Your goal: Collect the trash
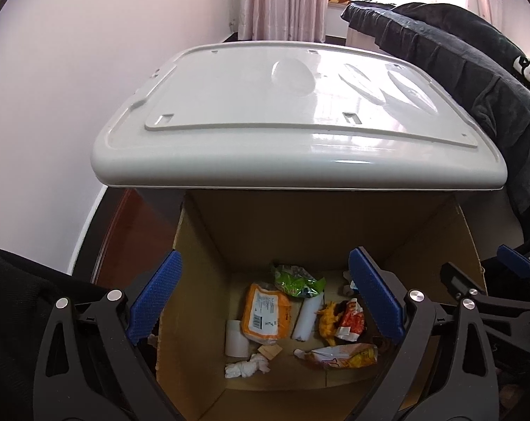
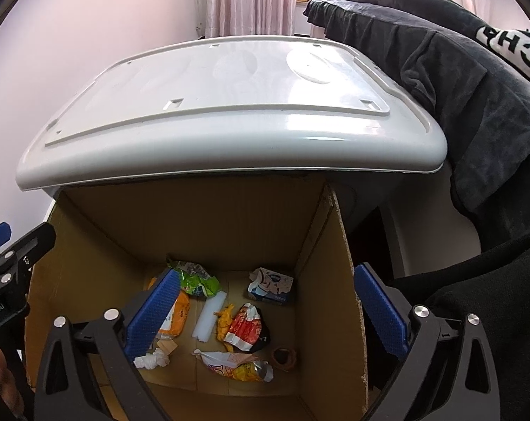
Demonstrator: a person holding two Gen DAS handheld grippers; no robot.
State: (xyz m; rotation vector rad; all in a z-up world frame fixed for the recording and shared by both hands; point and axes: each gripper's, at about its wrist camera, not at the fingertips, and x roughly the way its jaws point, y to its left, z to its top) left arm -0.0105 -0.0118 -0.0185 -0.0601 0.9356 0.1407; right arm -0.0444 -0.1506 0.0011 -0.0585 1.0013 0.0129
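An open cardboard box (image 1: pixel 209 245) (image 2: pixel 328 280) stands below both grippers. On its floor lie several pieces of trash: a green wrapper (image 1: pixel 295 279) (image 2: pixel 196 279), an orange packet (image 1: pixel 265 315), a white tube (image 1: pixel 309 317) (image 2: pixel 209 319), a red and black wrapper (image 1: pixel 351 321) (image 2: pixel 245 328), a crumpled tissue (image 1: pixel 247 366) (image 2: pixel 151 359), a yellow pouch (image 1: pixel 338 354) (image 2: pixel 237 366) and a small blue and white carton (image 2: pixel 270 286). My left gripper (image 1: pixel 265 301) hangs open above the box, with nothing between its blue pads. My right gripper (image 2: pixel 265 315) is open too and holds nothing.
A glossy white lid (image 1: pixel 265 112) (image 2: pixel 212 112) of an appliance overhangs the box's far side. Dark clothing (image 1: pixel 475 70) (image 2: pixel 458 70) is draped at the right. A pale wall is on the left, pink curtains (image 1: pixel 282 0) behind. The other gripper (image 1: pixel 510 291) (image 2: pixel 5 270) shows at each view's edge.
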